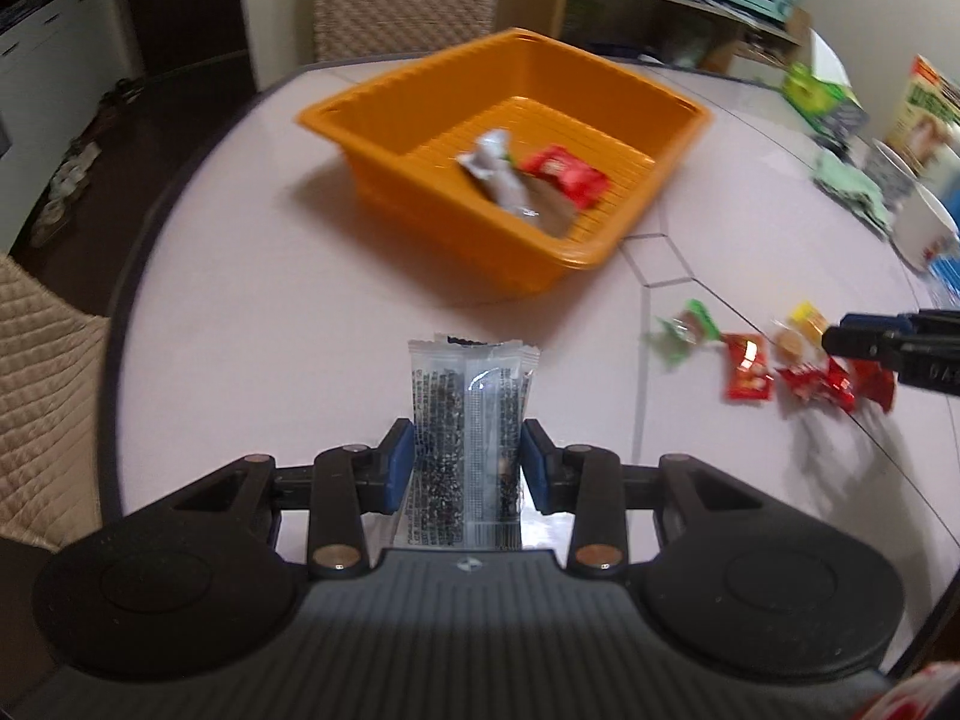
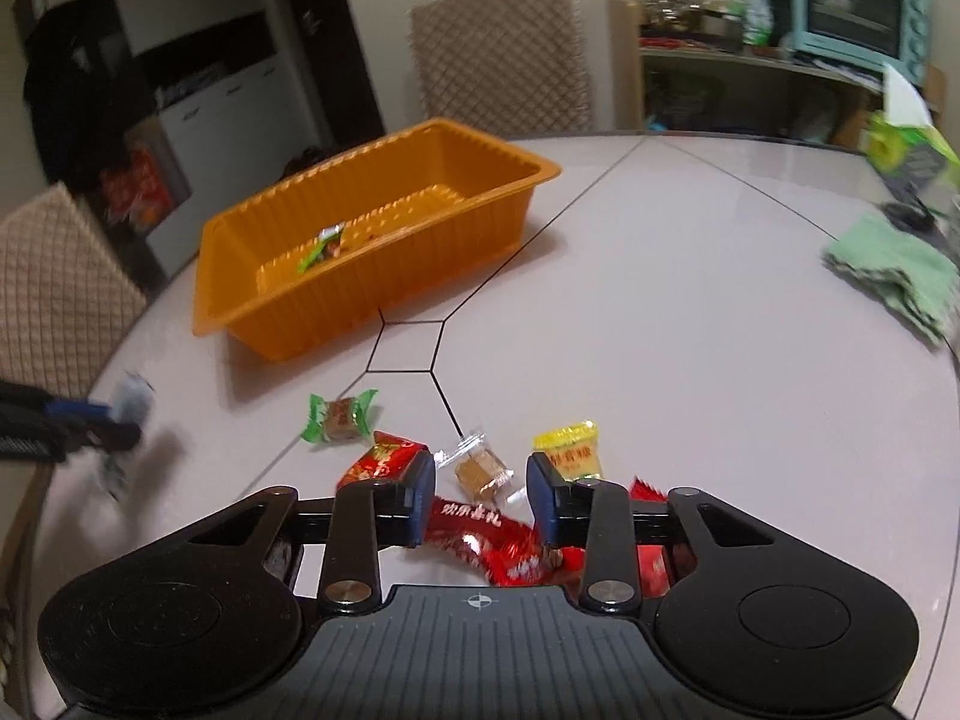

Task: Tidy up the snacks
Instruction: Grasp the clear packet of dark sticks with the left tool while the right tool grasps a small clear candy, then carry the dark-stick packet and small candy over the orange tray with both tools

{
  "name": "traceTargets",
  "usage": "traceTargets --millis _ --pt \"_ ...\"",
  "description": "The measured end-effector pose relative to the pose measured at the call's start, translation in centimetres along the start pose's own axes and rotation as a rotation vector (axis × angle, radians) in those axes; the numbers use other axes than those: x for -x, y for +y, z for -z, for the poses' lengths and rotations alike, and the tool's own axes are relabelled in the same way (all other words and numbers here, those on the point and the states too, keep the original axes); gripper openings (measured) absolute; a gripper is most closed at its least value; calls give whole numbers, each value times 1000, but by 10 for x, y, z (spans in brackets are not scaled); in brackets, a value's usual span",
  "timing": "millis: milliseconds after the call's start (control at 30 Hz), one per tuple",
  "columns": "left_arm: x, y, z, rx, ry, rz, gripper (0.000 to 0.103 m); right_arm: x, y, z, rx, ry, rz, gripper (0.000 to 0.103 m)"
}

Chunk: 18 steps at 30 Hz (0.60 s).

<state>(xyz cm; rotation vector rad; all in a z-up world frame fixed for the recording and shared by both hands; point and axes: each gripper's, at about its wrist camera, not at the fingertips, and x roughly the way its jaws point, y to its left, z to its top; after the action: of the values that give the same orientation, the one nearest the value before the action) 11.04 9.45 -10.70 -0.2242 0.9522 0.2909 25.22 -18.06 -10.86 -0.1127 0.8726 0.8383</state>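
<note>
My left gripper [image 1: 467, 453] is shut on a clear packet of dark seeds [image 1: 471, 408], held upright above the table; in the right wrist view it shows blurred at the left edge [image 2: 114, 420]. Ahead stands the orange basket [image 1: 414, 78] [image 2: 360, 150], holding a silver packet [image 1: 498, 174], a red packet [image 1: 564, 174] and a green candy [image 2: 327, 246]. My right gripper [image 2: 480, 483] [image 1: 840, 339] is down at the loose snacks, its pads against a red snack packet [image 2: 480, 534]. Around it lie a green-wrapped candy [image 2: 339, 417], another red packet [image 2: 381, 462], a clear-wrapped brown sweet [image 2: 480, 471] and a yellow packet [image 2: 570, 450].
A green cloth [image 2: 894, 270] lies at the table's right, with a white bowl [image 1: 918, 222] and boxes [image 1: 828, 96] nearby. Quilted chairs [image 2: 498, 60] [image 2: 54, 288] stand behind and left of the table. A shelf with a blue oven [image 2: 858, 6] is beyond.
</note>
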Motion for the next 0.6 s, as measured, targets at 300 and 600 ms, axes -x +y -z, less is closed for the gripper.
traceTargets --millis 300,600 --pt "6 25 4 58 11 -33 35 -42 6 -1 216 86 10 35" --pt "5 31 2 77 11 -45 35 -56 8 -3 270 119 -8 32"
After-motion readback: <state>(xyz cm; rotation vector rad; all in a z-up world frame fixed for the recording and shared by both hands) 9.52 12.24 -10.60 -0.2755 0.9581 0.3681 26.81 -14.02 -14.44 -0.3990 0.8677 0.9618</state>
